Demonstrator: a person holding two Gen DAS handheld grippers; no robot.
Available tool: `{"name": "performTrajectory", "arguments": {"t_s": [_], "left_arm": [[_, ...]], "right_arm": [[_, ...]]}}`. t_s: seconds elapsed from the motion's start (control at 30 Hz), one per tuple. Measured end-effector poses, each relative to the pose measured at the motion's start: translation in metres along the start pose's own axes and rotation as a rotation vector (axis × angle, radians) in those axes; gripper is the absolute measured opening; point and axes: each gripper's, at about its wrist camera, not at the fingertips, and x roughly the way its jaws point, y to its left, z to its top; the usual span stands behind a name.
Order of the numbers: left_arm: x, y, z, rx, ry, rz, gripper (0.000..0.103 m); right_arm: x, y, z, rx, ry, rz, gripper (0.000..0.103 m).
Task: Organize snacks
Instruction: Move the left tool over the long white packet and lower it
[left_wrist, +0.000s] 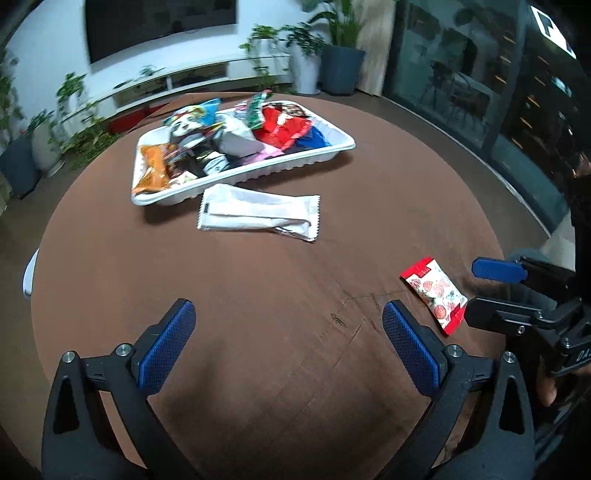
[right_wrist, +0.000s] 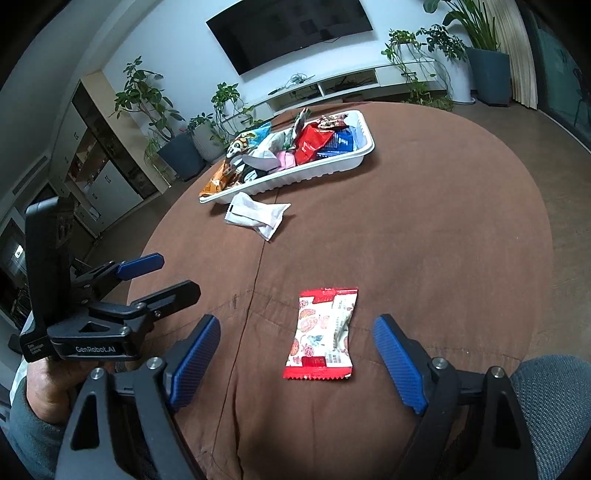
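Snacks on a round brown table, both claws spread wide and holding nothing.

The ribbed white plastic tray (right_wrist: 321, 170) sits far across the cloth-covered table (right_wrist: 424, 240), heaped with glossy crinkled packets. A flat white wrapper (right_wrist: 255, 216) with serrated ends lies just beside its near rim. The small red-and-white printed packet (right_wrist: 323, 334) lies flat between the right gripper (right_wrist: 297, 356)'s textured blue pads, untouched. The left gripper (left_wrist: 288, 343) hovers over bare cloth.

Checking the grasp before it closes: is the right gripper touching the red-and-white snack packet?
Apart. The right wrist view shows the right gripper open, bare tablecloth between each pad and the red-and-white snack packet.
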Motion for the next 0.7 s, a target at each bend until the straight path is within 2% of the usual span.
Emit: {"name": "performTrajectory", "arguments": {"t_s": [0.1,0.13,0.2,0.23,0.37,0.53,0.7], "left_arm": [[0.002,-0.003,0.014,0.135,-0.012,0.017,0.103],[0.004,-0.004,0.022,0.208,-0.017,0.017,0.103],[0.007,-0.007,0.034,0.319,-0.013,-0.005,0.103],[0.011,-0.009,0.043,0.412,-0.003,-0.023,0.103],[0.032,-0.011,0.067,0.615,0.077,-0.045,0.103],[0.068,-0.012,0.086,0.755,0.194,-0.046,0.103],[0.096,-0.012,0.099,0.800,0.258,-0.057,0.103]], "right_arm": [[-0.001,-0.001,0.000,0.003,0.000,0.009,0.087],[-0.002,-0.001,0.000,0.004,0.000,0.015,0.087],[-0.001,-0.002,0.001,0.007,0.000,0.021,0.087],[-0.001,-0.002,0.001,0.008,0.004,0.026,0.087],[0.000,-0.003,0.002,0.008,0.009,0.043,0.087],[0.002,-0.006,0.003,0.019,0.022,0.064,0.087],[0.007,-0.012,0.005,0.044,0.037,0.074,0.087]]}}
